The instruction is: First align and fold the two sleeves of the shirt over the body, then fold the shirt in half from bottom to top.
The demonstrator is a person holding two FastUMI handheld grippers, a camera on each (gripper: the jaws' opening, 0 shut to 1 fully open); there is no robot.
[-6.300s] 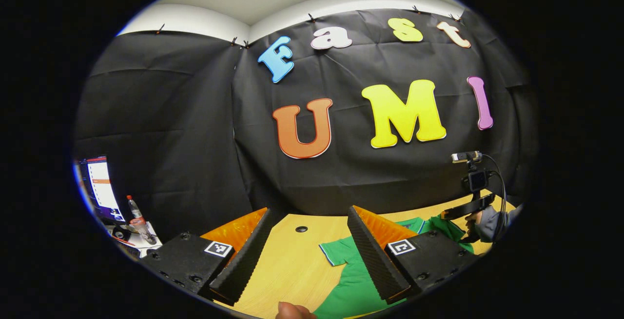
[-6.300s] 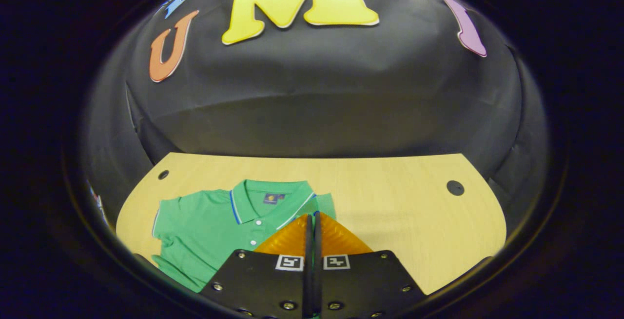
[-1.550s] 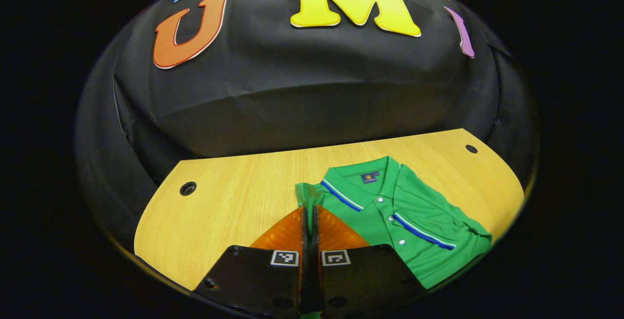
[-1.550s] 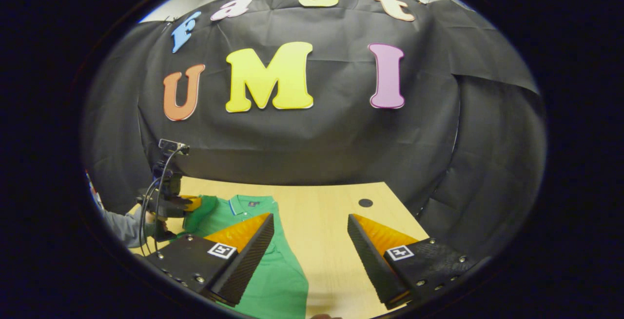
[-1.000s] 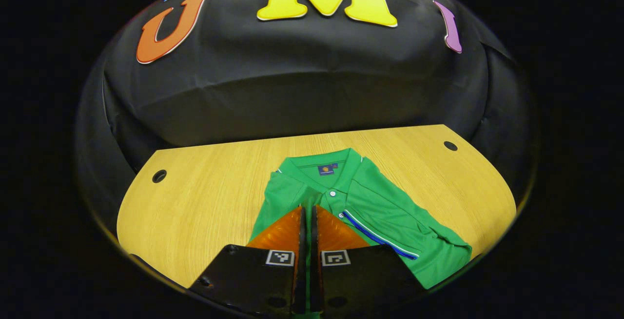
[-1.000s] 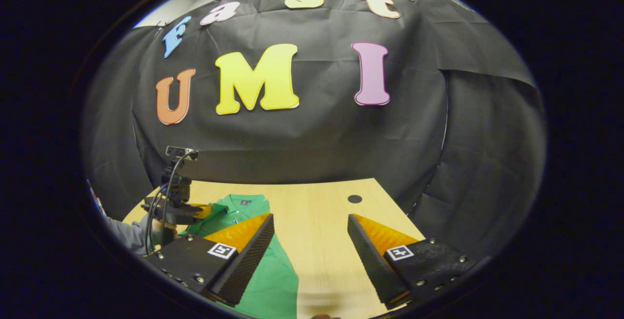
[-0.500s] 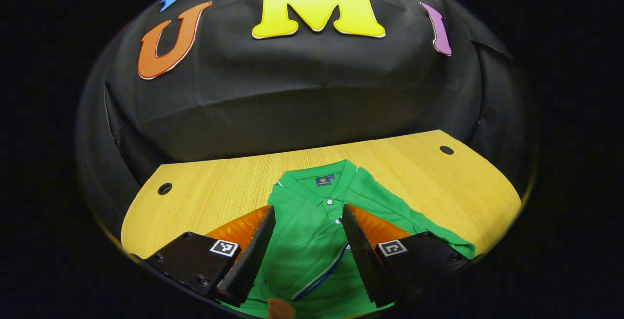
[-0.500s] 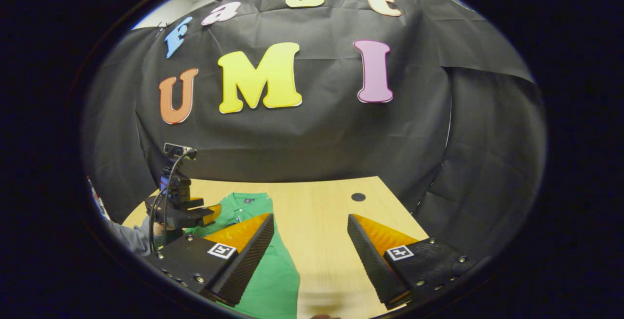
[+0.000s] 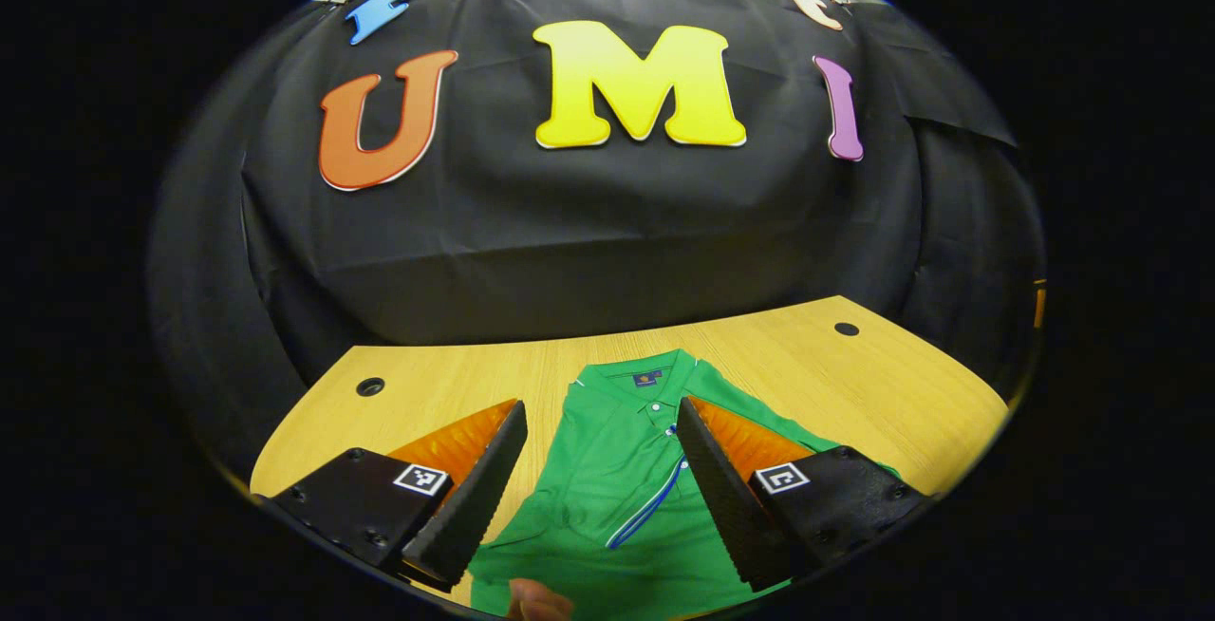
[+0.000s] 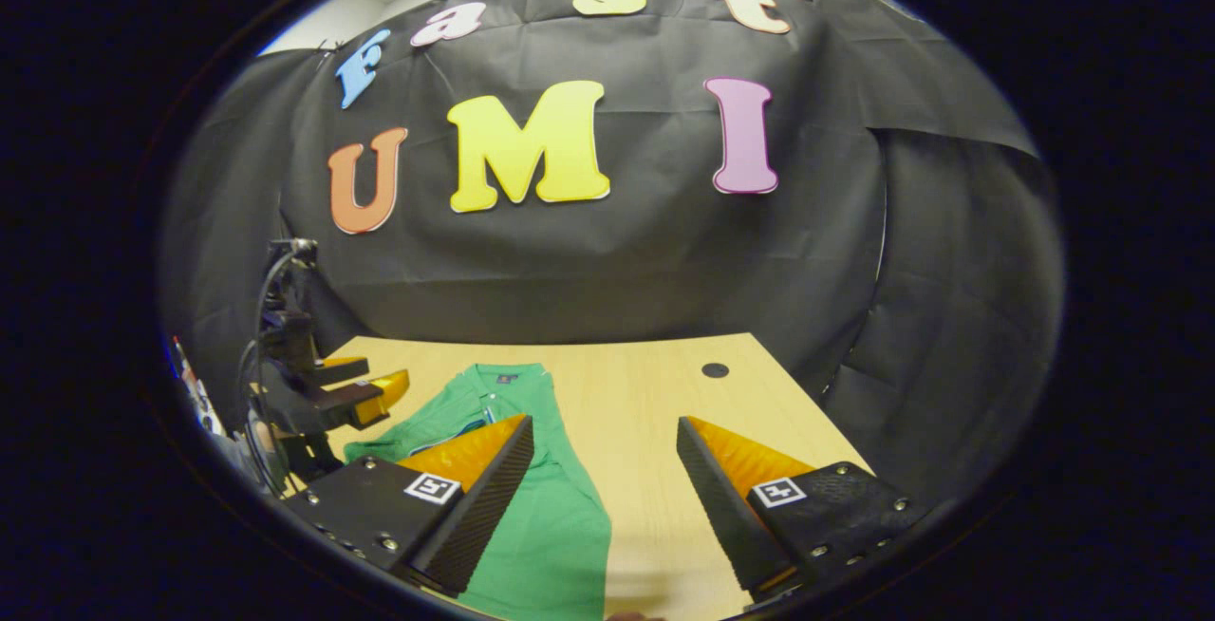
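Shirt: the green shirt (image 9: 617,469) lay flat on the wooden table (image 9: 446,393), collar toward the far wall, hem toward the near edge.
Sleeves: both appeared folded in over the body; a blue-striped cuff (image 9: 650,512) lay across the chest below the button placket, and the garment formed a narrow strip in the right gripper view (image 10: 541,507).
Left gripper: the left gripper (image 9: 598,483) hung above the chest of the shirt, fingers spread wide, nothing between them; from the right gripper view it stood at the left of the table (image 10: 365,388), raised off the cloth.
Right gripper: the right gripper (image 10: 603,498) was held above the right edge of the shirt and the bare table beside it, fingers spread wide, holding nothing.
Progress: the sleeve stage looked complete, judged from the lie of the cloth.
Remaining: the bottom-to-top fold was not yet done; the hem would have to be gripped at its near corners and carried up to the collar.
Risk: the tucked sleeves could slip out when the hem is lifted.
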